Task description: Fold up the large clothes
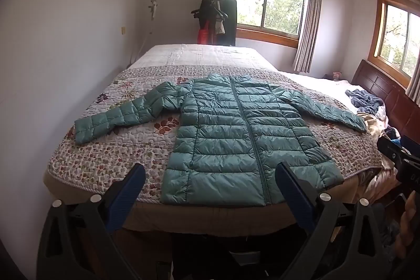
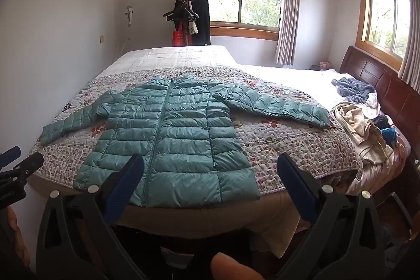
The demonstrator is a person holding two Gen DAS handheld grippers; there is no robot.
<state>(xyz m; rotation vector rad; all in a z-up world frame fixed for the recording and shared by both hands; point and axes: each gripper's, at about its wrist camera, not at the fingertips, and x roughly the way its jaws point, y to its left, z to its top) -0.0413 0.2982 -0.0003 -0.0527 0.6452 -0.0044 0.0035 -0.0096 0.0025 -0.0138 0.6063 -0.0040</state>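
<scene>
With both the left gripper and right gripper hanging wide-fingered and empty, the slippery teal quilted puffer jacket is risking sliding off the floral quilted bedspread.

jacket on bed | clothes pile right | coat rack behind

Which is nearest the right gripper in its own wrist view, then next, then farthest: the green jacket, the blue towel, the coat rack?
1. Green jacket: spread flat on the quilt, its hem just ahead of the open right gripper.
2. Blue towel: farther back on the right, near the headboard.
3. Coat rack: beyond the bed, beside the far window.
</scene>
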